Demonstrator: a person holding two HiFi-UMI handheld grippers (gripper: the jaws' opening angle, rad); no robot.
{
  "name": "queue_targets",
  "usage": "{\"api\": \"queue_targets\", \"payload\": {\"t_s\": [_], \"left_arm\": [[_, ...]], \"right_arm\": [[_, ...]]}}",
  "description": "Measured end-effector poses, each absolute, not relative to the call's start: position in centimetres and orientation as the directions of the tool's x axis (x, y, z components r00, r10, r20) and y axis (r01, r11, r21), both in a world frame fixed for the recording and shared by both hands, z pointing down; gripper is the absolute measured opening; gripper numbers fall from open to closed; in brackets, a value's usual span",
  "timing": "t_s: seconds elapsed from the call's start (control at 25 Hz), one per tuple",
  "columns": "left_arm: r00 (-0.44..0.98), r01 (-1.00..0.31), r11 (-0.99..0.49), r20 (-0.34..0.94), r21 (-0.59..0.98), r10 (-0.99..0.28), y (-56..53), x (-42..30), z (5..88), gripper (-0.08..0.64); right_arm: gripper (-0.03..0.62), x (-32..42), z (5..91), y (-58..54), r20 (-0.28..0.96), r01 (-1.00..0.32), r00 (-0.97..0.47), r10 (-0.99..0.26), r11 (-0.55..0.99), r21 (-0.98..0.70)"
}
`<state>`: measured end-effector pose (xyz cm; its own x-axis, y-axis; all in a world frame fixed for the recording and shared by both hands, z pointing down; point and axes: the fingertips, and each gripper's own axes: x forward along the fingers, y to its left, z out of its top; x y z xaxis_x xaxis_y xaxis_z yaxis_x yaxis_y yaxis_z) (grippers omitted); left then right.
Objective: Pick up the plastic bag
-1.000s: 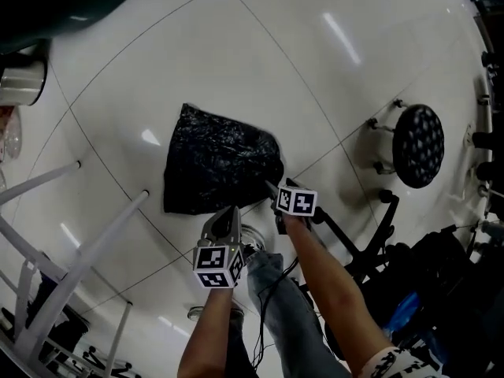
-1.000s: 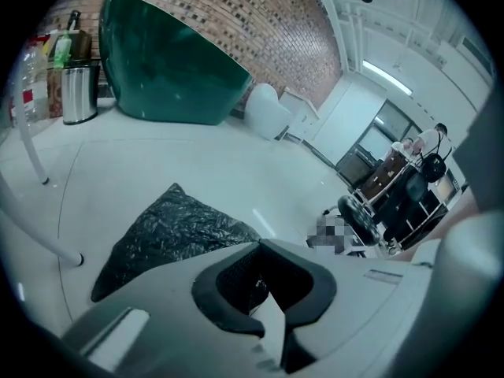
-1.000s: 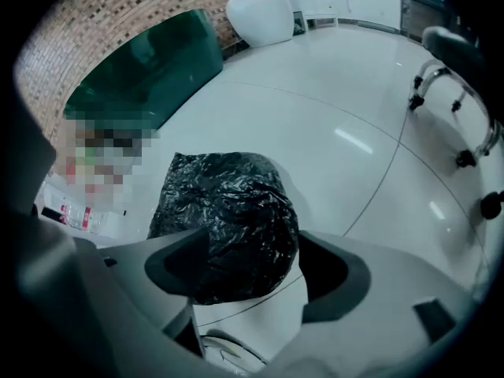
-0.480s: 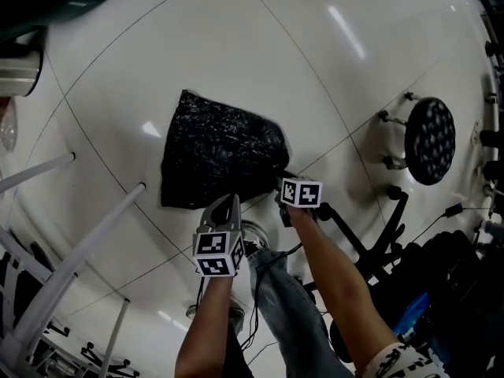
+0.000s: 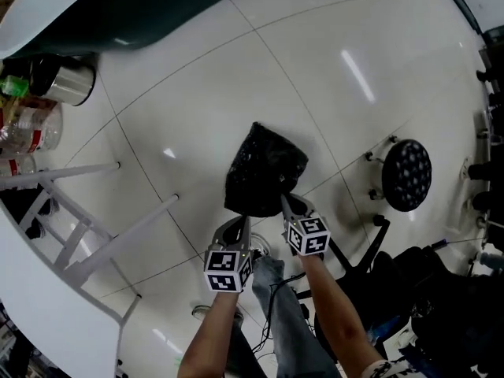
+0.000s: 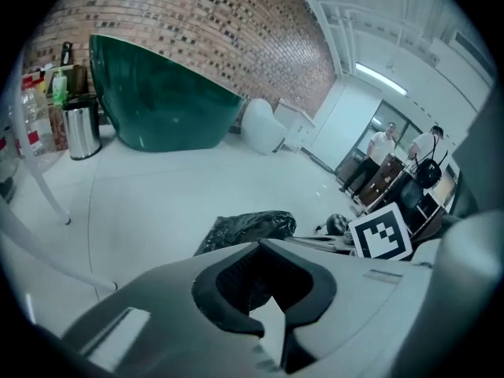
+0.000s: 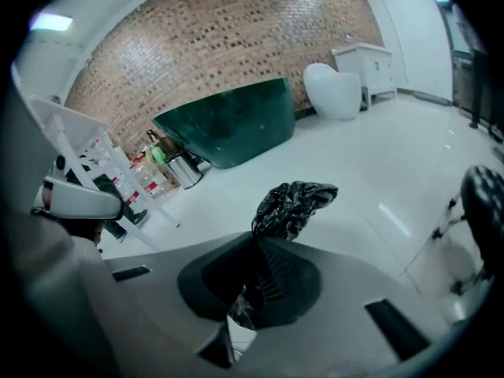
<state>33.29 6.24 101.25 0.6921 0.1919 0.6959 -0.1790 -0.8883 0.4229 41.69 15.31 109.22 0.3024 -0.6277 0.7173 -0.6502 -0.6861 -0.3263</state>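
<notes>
Bag first: the black plastic bag (image 5: 264, 168) is a glossy, crumpled lump, gathered narrow at its near edge and looser at its far end, over the middle of the white tiled floor (image 5: 331, 77). Your right gripper (image 5: 288, 205) has that near edge. In the right gripper view a twist of black film sits pinched between its closed jaws, and the rest of the bag (image 7: 295, 203) stands out beyond them. Your left gripper (image 5: 239, 225) sits just left of the right one with its jaws pressed together on nothing, and the bag (image 6: 248, 228) lies beyond its tip, not touching. The grasp looks made and the lift appears under way, though you cannot tell from these views whether the bag has fully left the floor. Next, raise it steadily on that one pinch; thin film can slip, so keep the squeeze firm. The perforated black stool (image 5: 406, 175) stands to the right, the white table frame (image 5: 118, 235) to the left, and the green tub (image 5: 142, 22) far left.
</notes>
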Motion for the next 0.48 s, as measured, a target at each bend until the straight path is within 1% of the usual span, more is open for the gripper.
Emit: {"api": "queue_targets", "payload": {"t_s": [0.08, 0.2, 0.36, 0.48], "left_arm": [[0.722, -0.186, -0.887, 0.670, 0.423, 0.169, 5.6, 33.6, 96.3, 0.000], [0.764, -0.182, -0.886, 0.629, 0.426, 0.146, 5.0, 33.7, 88.6, 0.000], [0.817, -0.174, -0.879, 0.564, 0.443, 0.123, 5.0, 33.4, 78.8, 0.000], [0.850, -0.173, -0.879, 0.519, 0.445, 0.095, 4.8, 32.4, 72.2, 0.000]], "right_arm": [[0.015, 42.3, 102.7, 13.5, 0.675, -0.718, 0.312, -0.668, -0.631, -0.293], [0.015, 42.9, 93.1, 11.1, 0.618, -0.784, 0.329, -0.714, -0.571, -0.243], [0.015, 43.9, 81.1, 9.2, 0.529, -0.824, 0.353, -0.772, -0.525, -0.215], [0.015, 43.3, 73.1, 8.5, 0.468, -0.846, 0.354, -0.810, -0.491, -0.209]]}}
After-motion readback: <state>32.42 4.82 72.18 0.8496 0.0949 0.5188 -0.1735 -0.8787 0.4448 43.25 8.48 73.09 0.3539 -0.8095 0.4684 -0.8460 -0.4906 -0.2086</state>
